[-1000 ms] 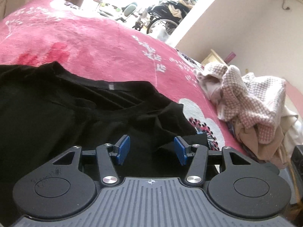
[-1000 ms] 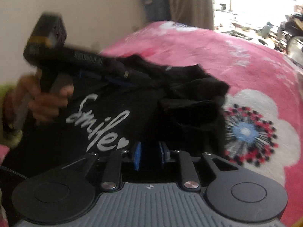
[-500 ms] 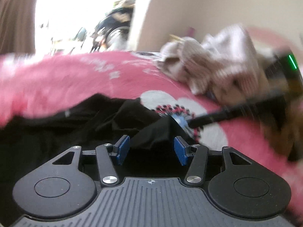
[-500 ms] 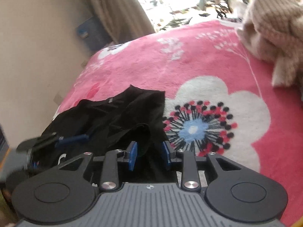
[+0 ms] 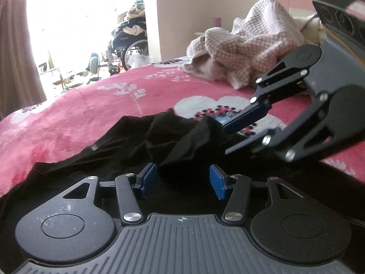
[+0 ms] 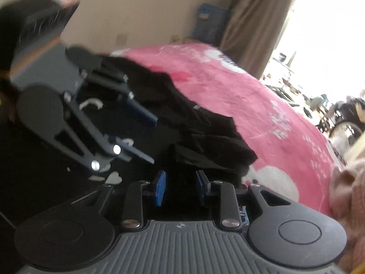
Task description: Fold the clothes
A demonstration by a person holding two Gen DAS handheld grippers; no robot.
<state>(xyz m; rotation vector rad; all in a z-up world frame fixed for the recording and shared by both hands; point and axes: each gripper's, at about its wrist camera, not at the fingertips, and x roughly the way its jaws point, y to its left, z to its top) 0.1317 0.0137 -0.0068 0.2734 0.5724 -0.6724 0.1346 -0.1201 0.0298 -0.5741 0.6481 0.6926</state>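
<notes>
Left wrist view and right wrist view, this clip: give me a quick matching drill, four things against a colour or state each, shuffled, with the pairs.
Things:
1. black T-shirt
2. blanket
3. knit garment
4. left gripper

Descriptions:
A. pink with white flowers
B. open, fingers apart
C. crumpled on the bed, unfolded
D. beige-pink heap at the far side

Pairs: 1-C, 2-A, 3-D, 4-B

Beige wall (image 5: 182, 11), brown curtain (image 5: 16, 45), glaring bright doorway (image 5: 91, 11).
</notes>
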